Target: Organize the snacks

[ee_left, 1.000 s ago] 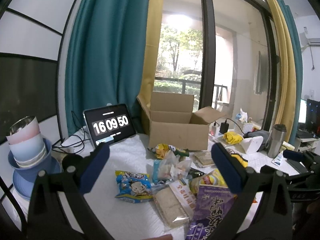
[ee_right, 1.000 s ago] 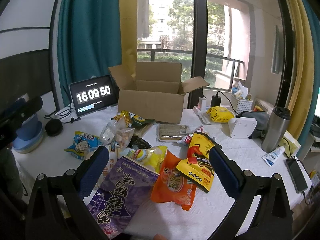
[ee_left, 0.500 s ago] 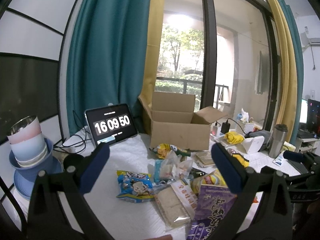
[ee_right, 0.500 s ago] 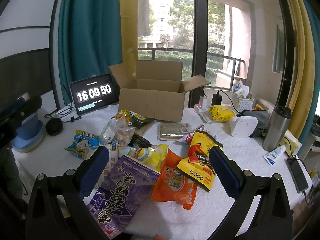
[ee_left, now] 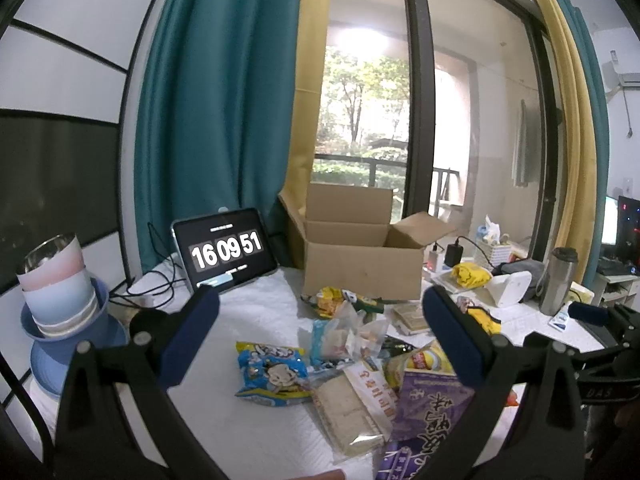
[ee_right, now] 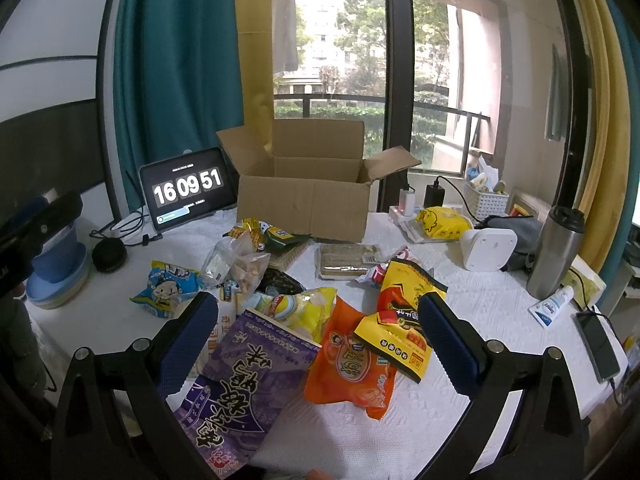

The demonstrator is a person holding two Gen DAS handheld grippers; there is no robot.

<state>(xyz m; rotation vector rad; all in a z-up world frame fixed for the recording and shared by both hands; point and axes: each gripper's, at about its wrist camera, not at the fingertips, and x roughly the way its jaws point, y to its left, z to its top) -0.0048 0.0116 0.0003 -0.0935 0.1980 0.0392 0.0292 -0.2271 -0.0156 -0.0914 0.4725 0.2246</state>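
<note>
both claws wide, holding nothing. purple bag (ee_right: 244,384) lying just below right gripper (ee_right: 316,340), long axis running near-left to far-right; nearer than left gripper (ee_left: 320,340). open box (ee_right: 304,200) beyond.

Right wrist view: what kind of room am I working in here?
Probably a lived-in flat, a living room or bedroom beside a balcony. Curtains frame a balcony door with a railing outside, and the table holds household bits such as a thermos and a phone.
</note>
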